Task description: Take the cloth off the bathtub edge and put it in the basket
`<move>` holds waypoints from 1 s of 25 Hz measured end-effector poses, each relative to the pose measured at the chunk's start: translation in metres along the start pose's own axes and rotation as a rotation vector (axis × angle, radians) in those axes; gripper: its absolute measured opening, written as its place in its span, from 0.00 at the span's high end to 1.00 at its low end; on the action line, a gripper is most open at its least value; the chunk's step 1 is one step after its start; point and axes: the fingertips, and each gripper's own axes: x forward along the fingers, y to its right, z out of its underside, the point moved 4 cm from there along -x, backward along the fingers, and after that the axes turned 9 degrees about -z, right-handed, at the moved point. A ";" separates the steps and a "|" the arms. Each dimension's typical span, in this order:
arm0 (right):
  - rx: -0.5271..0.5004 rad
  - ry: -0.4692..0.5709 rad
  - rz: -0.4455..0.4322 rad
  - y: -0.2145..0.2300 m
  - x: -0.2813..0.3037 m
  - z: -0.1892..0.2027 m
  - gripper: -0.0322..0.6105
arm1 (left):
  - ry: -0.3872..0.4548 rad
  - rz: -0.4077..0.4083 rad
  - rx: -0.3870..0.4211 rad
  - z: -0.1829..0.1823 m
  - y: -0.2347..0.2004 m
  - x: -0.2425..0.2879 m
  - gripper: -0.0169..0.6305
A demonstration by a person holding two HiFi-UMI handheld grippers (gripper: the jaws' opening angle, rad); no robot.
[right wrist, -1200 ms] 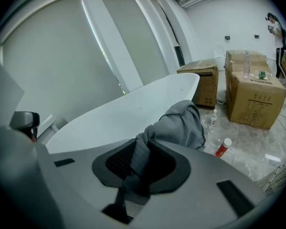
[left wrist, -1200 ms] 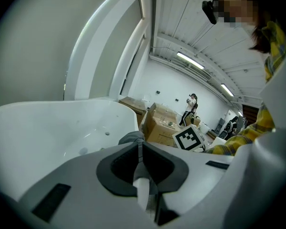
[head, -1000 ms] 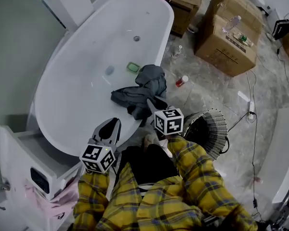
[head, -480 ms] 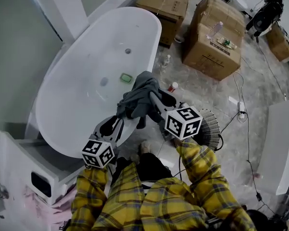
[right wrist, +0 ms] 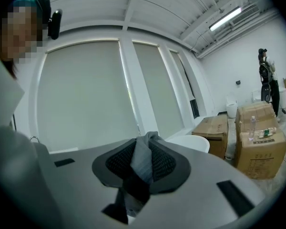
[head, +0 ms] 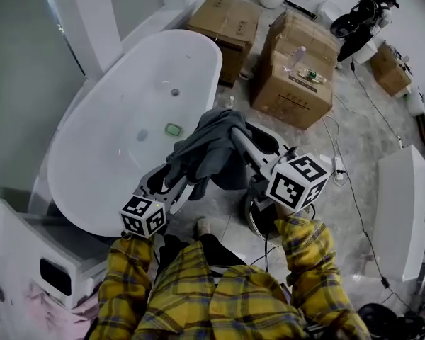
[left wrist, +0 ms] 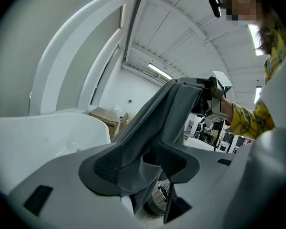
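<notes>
The dark grey cloth [head: 205, 151] hangs in the air beside the white bathtub [head: 113, 126], clear of its edge. My right gripper [head: 235, 129] is shut on the cloth's top and holds it high; in the right gripper view the cloth [right wrist: 143, 149] is pinched between the pads. My left gripper [head: 171, 178] is lower down. Its jaws have just been opening and now stand wide, with the cloth [left wrist: 167, 113] draped loosely between them. The black wire basket [head: 258, 217] stands on the floor under the cloth, mostly hidden.
Two cardboard boxes [head: 294, 69] [head: 223, 23] stand on the floor beyond the tub. A small green item [head: 173, 129] lies in the tub. A white cabinet [head: 28, 261] is at the near left, a white panel [head: 404, 211] at the right. A cable [head: 354, 211] crosses the floor.
My right gripper rose with the cloth, lifting it off the tub edge. The left gripper rose slightly and its jaws opened from shut to wide.
</notes>
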 end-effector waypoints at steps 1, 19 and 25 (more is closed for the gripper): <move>-0.004 0.014 0.002 -0.002 -0.007 -0.008 0.80 | 0.006 0.007 -0.003 -0.001 0.001 0.001 0.62; -0.143 0.176 0.012 -0.080 -0.145 -0.123 0.80 | 0.032 0.260 0.153 -0.023 0.086 0.039 0.57; -0.146 0.224 0.098 -0.092 -0.193 -0.125 0.80 | 0.031 0.323 0.225 -0.033 0.127 0.050 0.90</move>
